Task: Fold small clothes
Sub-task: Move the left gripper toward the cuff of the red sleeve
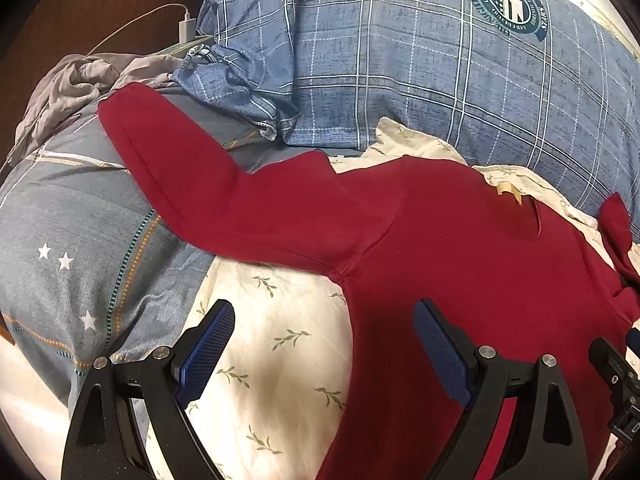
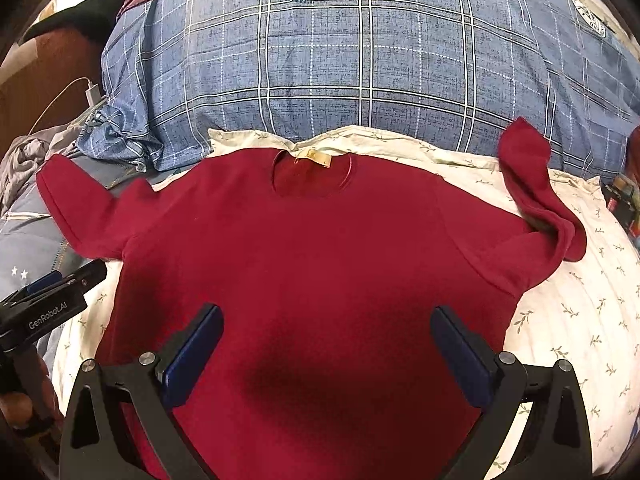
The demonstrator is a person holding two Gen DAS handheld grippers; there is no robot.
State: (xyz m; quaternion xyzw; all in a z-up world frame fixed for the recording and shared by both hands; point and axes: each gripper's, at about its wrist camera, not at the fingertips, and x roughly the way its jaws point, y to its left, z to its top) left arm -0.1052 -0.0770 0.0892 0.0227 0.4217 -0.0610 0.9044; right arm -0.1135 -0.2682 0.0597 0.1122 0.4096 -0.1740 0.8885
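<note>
A dark red long-sleeved top (image 2: 312, 248) lies spread flat on a cream leaf-print cover (image 2: 580, 320), its neck hole and yellow label (image 2: 314, 159) at the far side. Its left sleeve (image 1: 192, 176) stretches straight out to the left. The right sleeve (image 2: 532, 192) is bent back on itself. My left gripper (image 1: 324, 316) hangs open over the top's left side edge, nothing between its fingers. Above the middle of the body my right gripper (image 2: 328, 320) is open and empty too. The left gripper (image 2: 52, 300) shows at the left edge of the right wrist view.
A big blue plaid pillow (image 2: 360, 60) lies just behind the top. On the left are a grey-blue star-print quilt (image 1: 68, 248), crumpled grey cloth (image 1: 72, 80) and a white charger with cable (image 1: 185, 26). A small dark object (image 2: 624, 204) sits at the right edge.
</note>
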